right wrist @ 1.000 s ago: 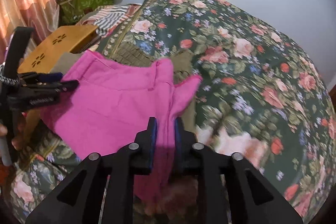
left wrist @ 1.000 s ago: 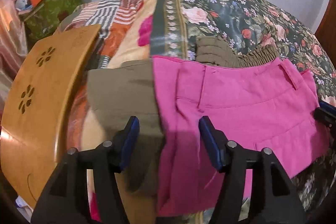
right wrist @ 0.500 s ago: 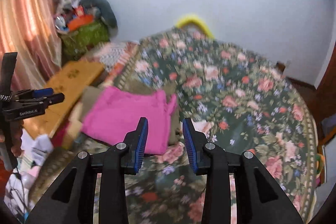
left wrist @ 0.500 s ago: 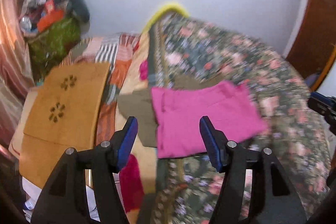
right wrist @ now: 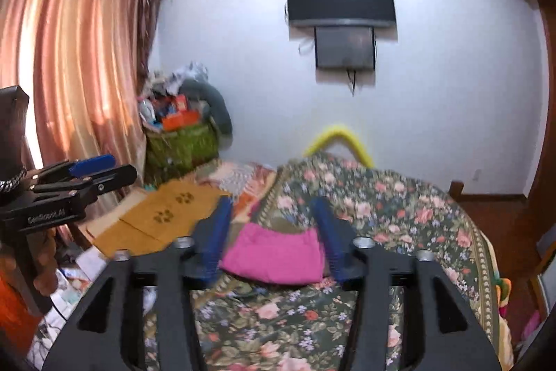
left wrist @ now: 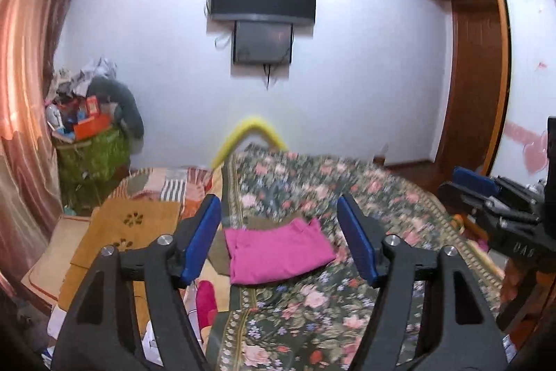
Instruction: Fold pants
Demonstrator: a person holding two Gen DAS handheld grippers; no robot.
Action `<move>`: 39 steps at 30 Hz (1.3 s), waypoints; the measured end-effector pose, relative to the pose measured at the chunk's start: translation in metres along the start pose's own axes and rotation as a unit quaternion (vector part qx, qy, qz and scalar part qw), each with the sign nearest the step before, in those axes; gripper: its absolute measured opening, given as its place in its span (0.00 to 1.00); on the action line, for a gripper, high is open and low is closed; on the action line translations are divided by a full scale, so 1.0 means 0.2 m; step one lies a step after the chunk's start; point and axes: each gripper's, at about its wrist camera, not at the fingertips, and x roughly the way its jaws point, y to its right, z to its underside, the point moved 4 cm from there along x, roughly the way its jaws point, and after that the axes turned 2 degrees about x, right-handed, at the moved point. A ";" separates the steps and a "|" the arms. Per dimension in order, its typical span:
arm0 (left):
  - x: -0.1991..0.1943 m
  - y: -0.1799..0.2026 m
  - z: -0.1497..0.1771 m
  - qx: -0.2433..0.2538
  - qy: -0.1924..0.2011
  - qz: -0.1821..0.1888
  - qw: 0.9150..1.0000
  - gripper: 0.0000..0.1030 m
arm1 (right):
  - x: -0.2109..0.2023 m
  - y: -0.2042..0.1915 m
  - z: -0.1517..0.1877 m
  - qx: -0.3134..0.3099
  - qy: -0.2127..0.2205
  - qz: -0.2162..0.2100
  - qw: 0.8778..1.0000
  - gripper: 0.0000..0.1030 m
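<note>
On the left, a carved wooden board (left wrist: pixel 128 225) lies beside the floral bedspread (left wrist: pixel 312 301). The left gripper (left wrist: pixel 279 239) hangs empty, fingers apart. The folded pink pants (left wrist: pixel 278 254) rest on an olive garment (left wrist: pixel 217 252). The right gripper (right wrist: pixel 274 233) is likewise spread. Folding looks finished.

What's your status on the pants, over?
Left gripper open, right gripper open, both empty. Folded pink fabric pants lying on olive garment on floral bedspread. Nothing blocking.
</note>
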 end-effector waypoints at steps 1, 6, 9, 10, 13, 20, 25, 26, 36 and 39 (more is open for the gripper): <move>-0.04 0.01 0.00 0.000 0.007 0.000 1.000 0.70 | -0.06 -0.02 -0.01 -0.004 0.014 -0.001 1.000 0.52; -0.29 0.08 -0.01 0.002 0.053 -0.008 0.999 0.82 | -0.23 -0.09 -0.02 -0.004 0.046 -0.005 0.999 0.63; -0.39 0.11 -0.01 -0.001 0.071 -0.008 0.997 0.93 | -0.33 -0.11 -0.03 -0.008 0.072 -0.002 0.997 0.72; -0.42 0.12 0.00 -0.005 0.074 -0.006 0.997 0.94 | -0.34 -0.12 -0.03 -0.008 0.075 0.002 0.997 0.73; -0.48 0.14 0.01 -0.006 0.080 -0.007 0.997 0.99 | -0.38 -0.13 -0.03 -0.006 0.085 0.001 0.996 0.86; -0.55 0.18 0.03 0.002 0.083 -0.013 0.996 1.00 | -0.41 -0.20 -0.01 -0.015 0.097 0.005 0.995 0.94; -0.56 0.20 0.04 0.002 0.077 -0.016 0.997 1.00 | -0.45 -0.20 0.02 -0.005 0.102 0.005 0.995 0.99; -0.56 0.20 0.05 0.001 0.077 -0.016 0.997 1.00 | -0.46 -0.20 0.02 -0.005 0.103 0.006 0.995 0.99; -0.54 0.21 0.06 -0.004 0.073 -0.014 0.997 1.00 | -0.49 -0.18 0.05 0.003 0.099 0.018 0.995 0.99; -0.52 0.21 0.05 -0.003 0.071 -0.014 0.997 1.00 | -0.49 -0.17 0.05 0.003 0.097 0.019 0.995 0.99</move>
